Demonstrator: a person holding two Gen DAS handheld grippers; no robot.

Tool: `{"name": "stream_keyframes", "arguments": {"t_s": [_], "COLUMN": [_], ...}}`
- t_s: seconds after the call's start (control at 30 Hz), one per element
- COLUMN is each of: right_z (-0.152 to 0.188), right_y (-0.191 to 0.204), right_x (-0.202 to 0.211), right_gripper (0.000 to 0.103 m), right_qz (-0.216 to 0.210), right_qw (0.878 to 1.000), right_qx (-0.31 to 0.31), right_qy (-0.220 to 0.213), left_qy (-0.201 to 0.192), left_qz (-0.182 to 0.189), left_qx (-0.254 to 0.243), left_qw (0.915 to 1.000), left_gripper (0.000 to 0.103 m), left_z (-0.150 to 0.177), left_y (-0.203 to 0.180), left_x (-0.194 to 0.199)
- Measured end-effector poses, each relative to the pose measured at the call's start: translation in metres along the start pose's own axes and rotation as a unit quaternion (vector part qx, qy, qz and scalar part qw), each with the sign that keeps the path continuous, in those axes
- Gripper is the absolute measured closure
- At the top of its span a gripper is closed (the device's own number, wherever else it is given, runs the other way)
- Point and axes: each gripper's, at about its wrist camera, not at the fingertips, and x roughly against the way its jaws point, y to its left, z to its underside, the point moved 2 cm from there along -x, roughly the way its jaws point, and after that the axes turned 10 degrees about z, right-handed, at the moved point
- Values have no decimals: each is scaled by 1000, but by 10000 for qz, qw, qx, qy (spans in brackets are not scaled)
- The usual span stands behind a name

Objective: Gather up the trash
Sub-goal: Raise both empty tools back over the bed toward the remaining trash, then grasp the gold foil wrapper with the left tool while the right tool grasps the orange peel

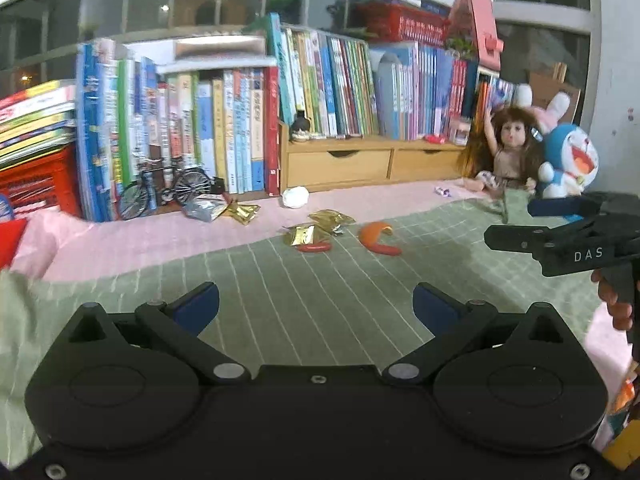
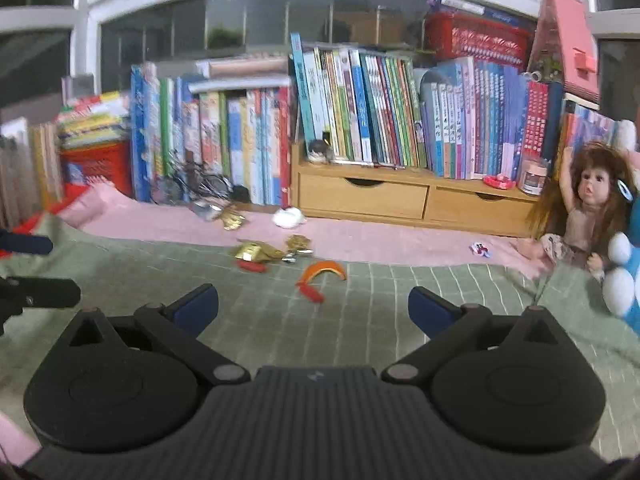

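Rows of upright picture books and a low wooden drawer unit (image 2: 362, 200) backed a bed spread with a green, white-lined blanket (image 1: 320, 300) over a pink sheet. Both sets of tongs hung above the blanket, apart from any litter: the left tongs (image 1: 316, 306) stood spread and empty, and the right tongs (image 2: 313, 306) likewise, wide apart with nothing between them.

The trash lay ahead, near the blanket's far edge: a curved piece of orange peel (image 2: 324, 270), two short red wrapped sausage-like pieces (image 2: 311, 293), several crumpled gold foil wrappers (image 1: 320, 226), a silvery packet (image 1: 204, 208) and a white crumpled paper ball (image 1: 295, 197) close to the drawer unit. A small printed candy wrapper (image 2: 481, 249) lay apart, toward a brown-haired doll (image 2: 584, 208).

Judging by this, collection had not yet begun; the next move would call for reaching forward and lowering one pair onto the nearest piece, probably the peel.

No bin or bag showed anywhere. The right wrist view was blurred, and the red pieces were too small to identify.
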Motion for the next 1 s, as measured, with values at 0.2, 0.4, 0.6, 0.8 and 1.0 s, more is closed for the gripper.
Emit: {"name": "stream_keyframes", "arguments": {"t_s": [0.2, 0.4, 0.6, 0.8, 1.0], "right_z": [-12, -9, -8, -5, 3], "right_y": [-6, -8, -1, 15, 15], "right_x": [-76, -132, -178, -198, -203], "right_gripper": [0, 2, 12, 28, 55], "right_qz": [-176, -380, -396, -503, -645], "right_qw": [9991, 9975, 9965, 9948, 9951], "right_qx": [35, 9, -1, 373, 159], "right_qy": [392, 588, 738, 802, 729], "left_qy": [-10, 418, 477, 449, 562], "left_qz": [-163, -95, 124, 99, 188], "left_qx": [1180, 772, 761, 828, 594], "left_qw": [9929, 9961, 9959, 9955, 9965], "left_gripper": [0, 0, 0, 0, 0], "left_z": [-22, -37, -46, -47, -45], "left_y": [52, 67, 66, 67, 57], "left_x": [-74, -139, -178, -199, -223]}}
